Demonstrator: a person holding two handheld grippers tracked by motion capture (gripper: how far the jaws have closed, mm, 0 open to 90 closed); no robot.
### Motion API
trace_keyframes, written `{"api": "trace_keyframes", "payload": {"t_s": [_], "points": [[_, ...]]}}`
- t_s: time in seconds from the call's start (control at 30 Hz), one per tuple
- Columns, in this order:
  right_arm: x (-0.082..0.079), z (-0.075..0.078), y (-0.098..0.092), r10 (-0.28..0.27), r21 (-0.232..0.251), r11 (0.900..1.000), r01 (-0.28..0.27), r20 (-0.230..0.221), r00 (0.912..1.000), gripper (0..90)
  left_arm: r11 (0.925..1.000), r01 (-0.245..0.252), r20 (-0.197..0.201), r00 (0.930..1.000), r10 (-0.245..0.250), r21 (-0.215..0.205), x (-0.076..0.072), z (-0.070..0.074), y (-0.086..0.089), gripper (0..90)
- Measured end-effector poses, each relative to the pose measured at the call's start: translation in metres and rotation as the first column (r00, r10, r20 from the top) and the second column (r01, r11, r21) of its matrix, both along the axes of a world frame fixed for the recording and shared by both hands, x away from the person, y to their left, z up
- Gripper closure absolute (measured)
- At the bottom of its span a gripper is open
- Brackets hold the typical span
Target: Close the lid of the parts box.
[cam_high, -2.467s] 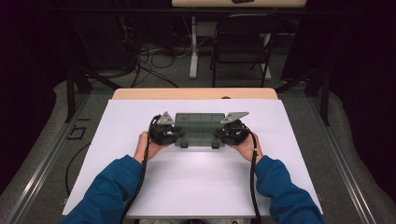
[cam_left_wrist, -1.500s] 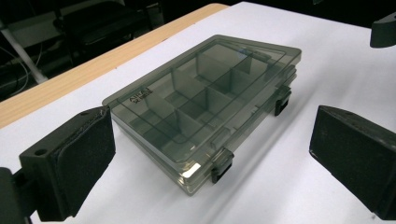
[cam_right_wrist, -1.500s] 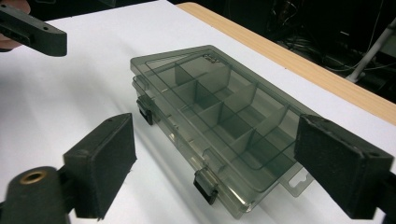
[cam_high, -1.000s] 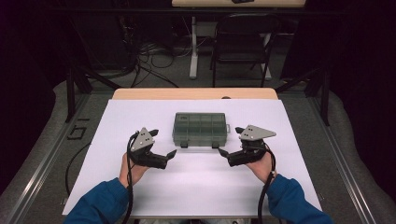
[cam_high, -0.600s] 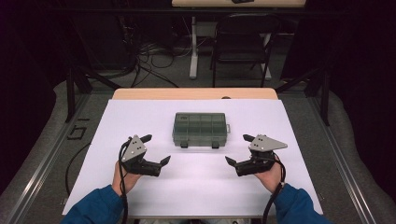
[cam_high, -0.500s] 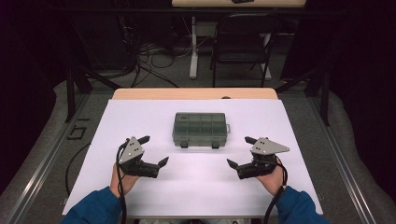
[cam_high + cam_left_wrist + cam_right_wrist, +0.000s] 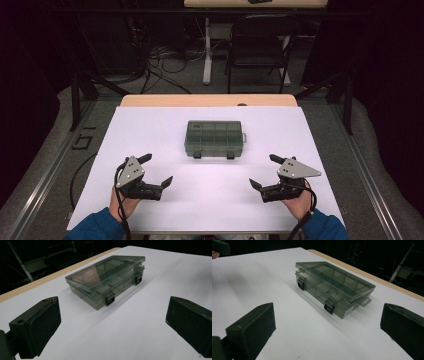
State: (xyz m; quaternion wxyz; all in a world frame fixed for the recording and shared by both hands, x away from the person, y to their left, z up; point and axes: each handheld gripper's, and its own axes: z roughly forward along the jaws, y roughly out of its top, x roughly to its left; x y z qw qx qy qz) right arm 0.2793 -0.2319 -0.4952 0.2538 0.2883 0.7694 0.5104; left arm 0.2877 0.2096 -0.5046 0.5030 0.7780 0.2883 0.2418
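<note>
Resting shut on the white counter, the smoky translucent compartment box sits near the middle of the sheet, toward the far side, with its two dark latches facing the person. Its tinted lid blurs whatever the compartments hold, so only the dividers can be made out, and a faint reddish patch under the lid in the left gripper view cannot be identified. No brand, label or writing can be read on the box or on either tool. In both gripper views each tool's own jaws are cut off by the bottom and side edges of the frame. The left hand-held gripper is held low over the near left part of the counter, well apart from the box, its jaws spread wide with nothing between them and pointing inward toward the centre. The right hand-held gripper mirrors it at the near right, likewise gaping and empty, jaws aimed inward. Both of the person's hands wrap the tool bodies from below, blue sleeves entering at the bottom edge, where the forearms are cropped.
</note>
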Motion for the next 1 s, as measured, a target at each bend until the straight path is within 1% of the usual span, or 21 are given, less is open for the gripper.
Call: {"api": "trace_keyframes", "payload": {"t_s": [0.1,0.13,0.23,0.3,0.33,0.4,0.5,0.53,0.57,0.6,0.67,0.73,0.77,0.83,0.87,0.9,1.0], "points": [[-0.006,0.000,-0.003,-0.010,0.008,1.000,0.010,0.004,0.9999,0.0,0.9999,-0.009,-0.008,0.9999,0.009,-0.009,-0.005,0.000,0.004,0.0],[-0.008,-0.001,-0.004,-0.015,0.012,1.000,0.015,0.004,0.9999,0.0,0.9998,-0.014,-0.006,0.9999,0.014,-0.011,-0.006,-0.001,0.006,0.0],[-0.014,-0.002,-0.007,-0.026,0.004,1.000,0.026,0.007,0.9996,0.0,0.9994,-0.032,0.000,0.9995,0.032,-0.013,-0.012,-0.002,0.009,0.0],[-0.019,-0.002,-0.010,-0.033,0.016,0.999,0.033,0.007,0.9994,0.0,0.9991,-0.042,0.013,0.9990,0.042,-0.009,-0.016,-0.003,0.010,0.0],[-0.022,-0.002,-0.011,-0.035,0.018,0.999,0.035,0.007,0.9994,0.0,0.9992,-0.039,0.010,0.9992,0.039,-0.001,-0.018,-0.003,0.010,0.0],[-0.027,-0.002,-0.015,-0.049,0.028,0.998,0.049,0.015,0.9987,0.0,0.9991,-0.042,0.006,0.9991,0.042,-0.003,-0.021,-0.005,0.011,0.0],[-0.035,-0.001,-0.021,-0.069,0.022,0.997,0.068,0.016,0.9975,0.0,0.9990,-0.044,-0.004,0.9990,0.044,0.001,-0.026,-0.006,0.012,0.0],[-0.037,-0.001,-0.022,-0.075,0.034,0.997,0.075,0.015,0.9971,0.0,0.9987,-0.052,-0.003,0.9987,0.052,0.000,-0.028,-0.006,0.013,0.0],[-0.038,-0.001,-0.022,-0.076,0.042,0.996,0.075,0.018,0.9970,0.0,0.9985,-0.055,-0.006,0.9985,0.055,0.001,-0.030,-0.006,0.014,0.0],[-0.039,-0.001,-0.023,-0.083,0.030,0.996,0.082,0.017,0.9964,0.0,0.9982,-0.060,-0.005,0.9982,0.060,-0.002,-0.032,-0.007,0.014,0.0],[-0.041,0.000,-0.024,-0.087,0.031,0.996,0.086,0.018,0.9961,0.0,0.9977,-0.067,-0.006,0.9977,0.067,0.007,-0.036,-0.007,0.015,0.0],[-0.041,-0.001,-0.023,-0.089,0.031,0.996,0.088,0.012,0.9960,0.0,0.9974,-0.072,0.001,0.9974,0.072,0.004,-0.037,-0.007,0.016,0.0],[-0.041,-0.001,-0.023,-0.090,0.033,0.995,0.089,0.014,0.9959,0.0,0.9974,-0.071,-0.007,0.9974,0.071,0.004,-0.038,-0.007,0.017,0.0],[-0.041,-0.002,-0.023,-0.088,0.042,0.995,0.087,0.013,0.9960,0.0,0.9975,-0.069,-0.010,0.9975,0.069,0.009,-0.039,-0.008,0.017,0.0],[-0.042,-0.001,-0.023,-0.090,0.034,0.995,0.090,0.010,0.9959,0.0,0.9975,-0.070,-0.014,0.9974,0.071,0.005,-0.039,-0.009,0.017,0.0],[-0.042,-0.001,-0.023,-0.090,0.036,0.995,0.090,0.012,0.9959,0.0,0.9977,-0.067,-0.017,0.9976,0.067,0.010,-0.039,-0.009,0.017,0.0],[-0.042,-0.002,-0.022,-0.085,0.035,0.996,0.084,0.014,0.9963,0.0,0.9977,-0.067,-0.015,0.9976,0.067,0.011,-0.039,-0.009,0.017,0.0]]}}
